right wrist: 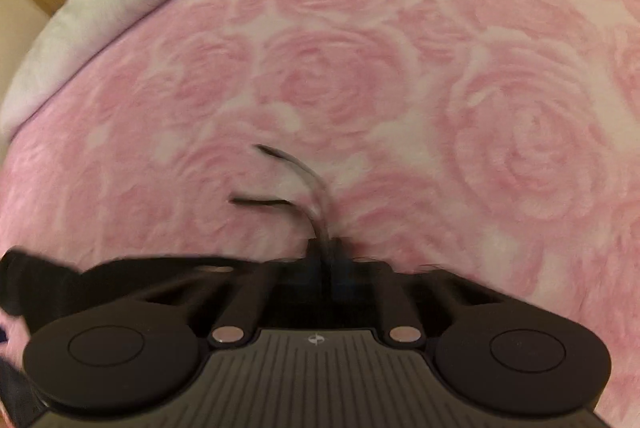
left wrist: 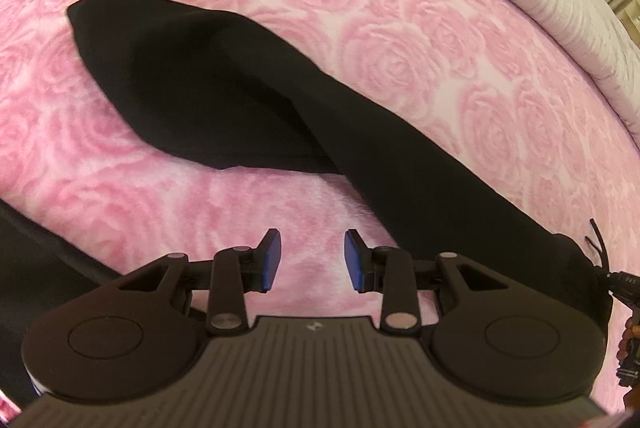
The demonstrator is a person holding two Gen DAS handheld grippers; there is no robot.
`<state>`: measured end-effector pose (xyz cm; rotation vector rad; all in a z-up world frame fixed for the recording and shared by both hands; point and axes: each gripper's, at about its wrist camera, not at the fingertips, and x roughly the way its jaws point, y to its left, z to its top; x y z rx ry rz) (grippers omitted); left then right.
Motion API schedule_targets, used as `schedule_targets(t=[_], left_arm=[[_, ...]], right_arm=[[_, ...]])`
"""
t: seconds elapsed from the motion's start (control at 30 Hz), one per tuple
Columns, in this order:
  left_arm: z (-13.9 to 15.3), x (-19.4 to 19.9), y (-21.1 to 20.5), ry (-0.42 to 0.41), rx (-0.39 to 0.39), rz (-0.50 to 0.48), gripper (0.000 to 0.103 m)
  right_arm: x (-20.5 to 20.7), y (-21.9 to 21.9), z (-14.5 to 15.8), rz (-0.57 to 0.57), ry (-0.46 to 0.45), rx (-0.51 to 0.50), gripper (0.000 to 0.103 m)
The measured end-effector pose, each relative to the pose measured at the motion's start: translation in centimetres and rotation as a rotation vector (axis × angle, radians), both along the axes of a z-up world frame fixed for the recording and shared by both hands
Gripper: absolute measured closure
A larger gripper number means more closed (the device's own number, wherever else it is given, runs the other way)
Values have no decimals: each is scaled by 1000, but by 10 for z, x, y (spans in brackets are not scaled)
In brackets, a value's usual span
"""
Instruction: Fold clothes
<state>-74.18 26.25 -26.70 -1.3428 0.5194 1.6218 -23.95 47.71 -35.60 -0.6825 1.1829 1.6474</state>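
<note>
Pinching the drawstrings (right wrist: 304, 188) at the waist of the black garment (left wrist: 248, 96) in the closed right gripper (right wrist: 326, 264) to drag it across the pink rose blanket (left wrist: 400, 40) (probably straightening it for folding), idling the left gripper (left wrist: 312, 260) empty, slightly open, above bare blanket.

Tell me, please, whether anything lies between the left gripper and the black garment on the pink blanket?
Nothing visible does. The left gripper hangs open over bare pink blanket, and the black garment lies just beyond its fingers with only blanket between.
</note>
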Motion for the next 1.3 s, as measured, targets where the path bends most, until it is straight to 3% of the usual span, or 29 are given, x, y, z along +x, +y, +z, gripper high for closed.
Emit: schedule_targets(t=[0.13, 0.2, 0.27, 0.33, 0.37, 0.4, 0.47, 0.53, 0.63, 0.77, 0.87, 1.0, 1.17, 1.3], left_arm=[[5, -9, -10, 7, 1, 20, 74], [7, -14, -15, 4, 1, 35, 74], [8, -20, -21, -5, 2, 53, 74], [8, -26, -27, -15, 2, 72, 74], [8, -30, -30, -20, 2, 83, 73], [8, -35, -33, -23, 4, 96, 73], [10, -44, -39, -28, 9, 119, 73], [12, -54, -43, -25, 19, 132, 71], [16, -73, -49, -11, 32, 142, 66], [17, -107, -52, -15, 55, 175, 64], [16, -139, -50, -52, 78, 214, 61], [12, -187, -40, -162, 123, 275, 50], [-2, -248, -18, -316, 157, 359, 34], [-28, -295, 4, -492, 147, 489, 27]], right_arm=[[1, -25, 32, 108, 167, 59, 97], [-5, -50, 50, 239, 241, 27, 97], [-15, -82, 63, 370, 237, -27, 97], [-27, -116, 67, 457, 201, -109, 87], [-33, -134, 66, 474, 161, -150, 74], [-42, -150, 65, 489, 104, -176, 50], [-57, -183, 68, 508, -38, -179, 28], [-70, -205, 73, 509, -160, -155, 30], [-90, -208, 86, 424, -252, -81, 30], [-119, -191, 103, 320, -269, 28, 30], [-150, -176, 104, 263, -219, 1, 29], [-185, -174, 99, 119, -153, -41, 28], [-197, -172, 89, -230, 31, -148, 26], [-192, -182, 77, -498, 146, -209, 24]])
